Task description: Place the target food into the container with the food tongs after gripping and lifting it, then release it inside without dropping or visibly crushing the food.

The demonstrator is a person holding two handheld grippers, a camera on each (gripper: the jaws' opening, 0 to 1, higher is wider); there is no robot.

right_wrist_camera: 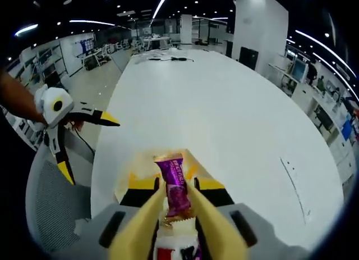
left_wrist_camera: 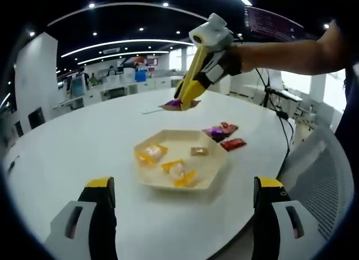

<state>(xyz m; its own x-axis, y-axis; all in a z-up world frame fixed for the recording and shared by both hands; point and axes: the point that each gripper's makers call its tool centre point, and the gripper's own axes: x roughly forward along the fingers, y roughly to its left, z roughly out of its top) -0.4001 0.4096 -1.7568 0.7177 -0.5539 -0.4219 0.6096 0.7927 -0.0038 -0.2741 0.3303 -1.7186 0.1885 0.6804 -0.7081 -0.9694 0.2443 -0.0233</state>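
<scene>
A pale hexagonal tray [left_wrist_camera: 185, 139] rests on the white round table [left_wrist_camera: 84, 142], and several wrapped snacks lie in it, most in yellow wrappers [left_wrist_camera: 151, 153]. My left gripper [left_wrist_camera: 185, 184] stands open on the near side of the tray, with nothing between its jaws. It also appears off the table's edge [right_wrist_camera: 87, 145]. My right gripper [left_wrist_camera: 208, 60] is shut on yellow food tongs [left_wrist_camera: 193, 83]. The tongs pinch a purple snack packet [left_wrist_camera: 178, 104] just above the table, beyond the tray. In the right gripper view, the purple packet [right_wrist_camera: 175, 184] stands upright between the tong arms [right_wrist_camera: 143, 220], held by my right gripper [right_wrist_camera: 165, 178].
Red [left_wrist_camera: 233, 143] and purple [left_wrist_camera: 216, 131] packets lie on the table to the right of the tray. A grey mesh chair [left_wrist_camera: 320, 176] stands at the table's edge, also seen in the right gripper view [right_wrist_camera: 53, 204]. Cables [left_wrist_camera: 280, 119] hang at the far right. Office desks fill the background.
</scene>
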